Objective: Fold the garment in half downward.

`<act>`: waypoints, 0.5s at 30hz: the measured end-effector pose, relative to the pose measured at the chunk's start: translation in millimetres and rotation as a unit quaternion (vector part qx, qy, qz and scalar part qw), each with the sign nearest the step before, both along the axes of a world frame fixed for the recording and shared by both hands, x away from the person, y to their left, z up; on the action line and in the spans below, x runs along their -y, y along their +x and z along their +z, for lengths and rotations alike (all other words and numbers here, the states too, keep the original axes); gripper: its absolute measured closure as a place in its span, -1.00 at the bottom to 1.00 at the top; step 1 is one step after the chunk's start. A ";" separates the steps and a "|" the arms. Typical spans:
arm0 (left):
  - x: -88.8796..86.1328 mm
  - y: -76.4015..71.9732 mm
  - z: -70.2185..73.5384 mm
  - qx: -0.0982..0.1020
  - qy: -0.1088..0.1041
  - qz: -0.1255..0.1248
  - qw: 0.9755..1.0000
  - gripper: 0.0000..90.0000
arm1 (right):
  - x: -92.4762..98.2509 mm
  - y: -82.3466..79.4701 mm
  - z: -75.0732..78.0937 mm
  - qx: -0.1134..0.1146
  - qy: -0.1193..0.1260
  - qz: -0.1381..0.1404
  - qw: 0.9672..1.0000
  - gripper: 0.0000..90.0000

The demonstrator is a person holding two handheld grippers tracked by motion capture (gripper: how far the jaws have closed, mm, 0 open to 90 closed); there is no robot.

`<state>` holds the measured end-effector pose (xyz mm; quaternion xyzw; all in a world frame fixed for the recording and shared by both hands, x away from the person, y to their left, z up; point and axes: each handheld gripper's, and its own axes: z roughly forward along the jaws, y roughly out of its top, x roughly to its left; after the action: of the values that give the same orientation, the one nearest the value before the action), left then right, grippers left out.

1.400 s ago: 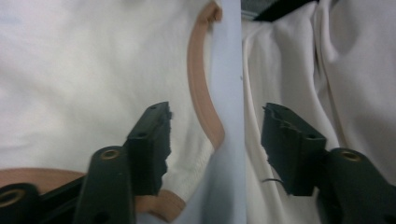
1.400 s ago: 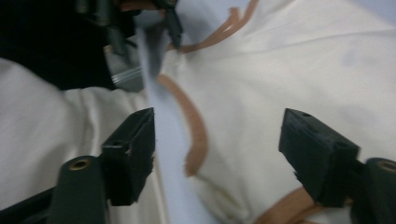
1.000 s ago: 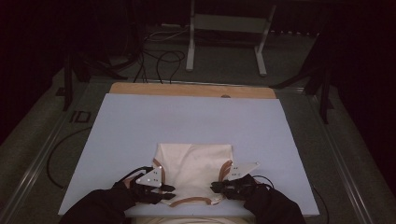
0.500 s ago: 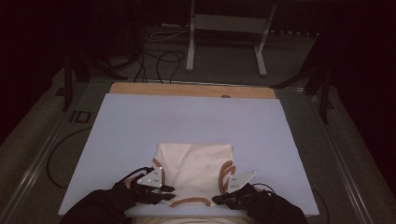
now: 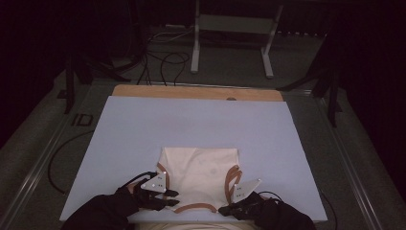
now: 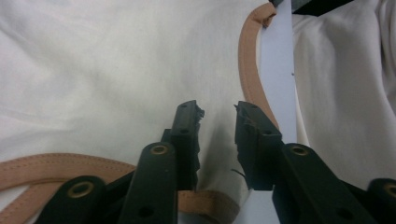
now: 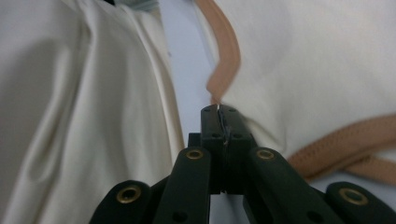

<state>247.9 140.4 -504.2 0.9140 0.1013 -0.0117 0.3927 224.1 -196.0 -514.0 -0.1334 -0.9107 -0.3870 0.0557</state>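
Right gripper [image 7: 219,112] fingers pinch the garment [image 5: 201,172] edge; left gripper [image 6: 218,109] fingers just parted (empty).

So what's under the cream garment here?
The cream garment lies flat on the pale blue board, which shows bare all around it. Whether anything lies beneath the cloth cannot be seen; the fabric covers it.

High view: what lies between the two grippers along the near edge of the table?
Between the left gripper and the right gripper lies the cream garment, its brown-trimmed edge curving across the gap, seen in the high view.
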 end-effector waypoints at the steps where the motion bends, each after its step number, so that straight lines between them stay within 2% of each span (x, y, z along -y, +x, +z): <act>1: -0.3 0.2 1.0 0.002 -0.003 0.005 1.000 0.46 | 0.6 0.8 3.3 -0.002 0.008 -0.006 1.000 0.99; 4: -1.6 2.8 3.6 0.005 -0.013 0.017 1.000 0.22 | 4.1 6.6 12.4 0.013 0.033 -0.025 0.999 0.82; 6: -2.6 5.2 5.5 0.004 -0.017 0.028 0.999 0.01 | 6.8 11.1 17.4 0.020 0.045 -0.038 0.998 0.55; 7: -3.1 6.4 6.6 0.005 -0.021 0.031 0.999 -0.07 | 8.2 13.6 19.4 0.022 0.051 -0.047 0.997 0.48; 8: -3.8 8.3 8.2 0.006 -0.022 0.034 0.999 -0.15 | 9.3 15.3 21.4 0.022 0.055 -0.054 0.997 0.26; 9: -4.4 10.1 9.3 0.000 -0.026 0.039 0.999 -0.23 | 10.1 17.1 23.2 0.028 0.058 -0.062 0.996 0.09; 10: -4.4 12.1 10.5 -0.010 -0.030 0.042 0.999 -0.35 | 11.4 19.5 24.6 0.031 0.062 -0.072 0.995 0.01; 12: -4.7 13.9 12.4 -0.006 -0.031 0.040 0.999 -0.59 | 13.6 24.6 27.4 0.036 0.064 -0.091 0.993 -0.20; 15: -4.4 17.8 15.2 0.000 -0.035 0.050 0.998 -0.75 | 16.7 31.9 32.1 0.033 0.072 -0.109 0.991 -0.48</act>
<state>265.7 144.8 -489.1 0.8933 0.1462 0.0040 0.4249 256.0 -212.7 -481.9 -0.2152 -0.8616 -0.4596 -0.0072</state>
